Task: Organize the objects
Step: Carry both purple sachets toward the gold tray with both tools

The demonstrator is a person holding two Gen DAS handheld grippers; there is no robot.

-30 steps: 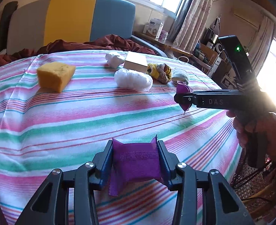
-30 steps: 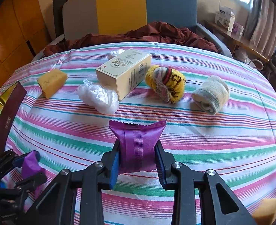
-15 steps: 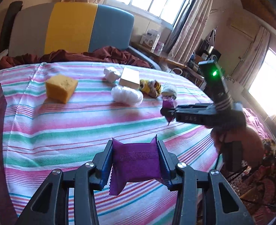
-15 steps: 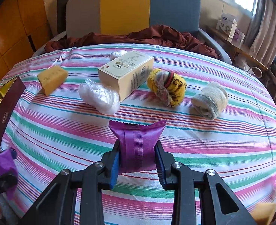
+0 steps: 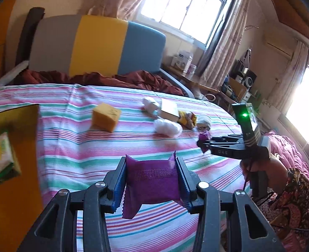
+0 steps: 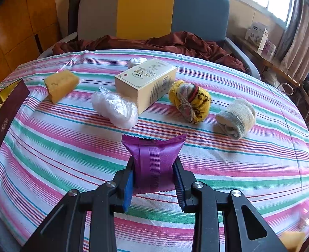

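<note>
You're gripping a purple snack packet (image 5: 152, 182) in the left gripper (image 5: 151, 183), clenched on its sides, held above the striped tablecloth (image 5: 74, 147) near the front edge. The right gripper (image 6: 153, 173) is clenched on a second purple packet (image 6: 153, 159), also off the cloth. The open gift box (image 5: 13, 130) w/ green packets (image 5: 1, 157) inside is sitting at the left, prob. the drop spot. Task looks early: sponge (image 6: 61, 84), carton (image 6: 147, 83), plastic-wrap bundle (image 6: 114, 107), yellow sock ball (image 6: 190, 101) & grey sock roll (image 6: 237, 117) are all still lying loose. Box interior is mostly cut off; the small white lump (image 6: 136, 62) behind the carton is hard to identify.
</note>
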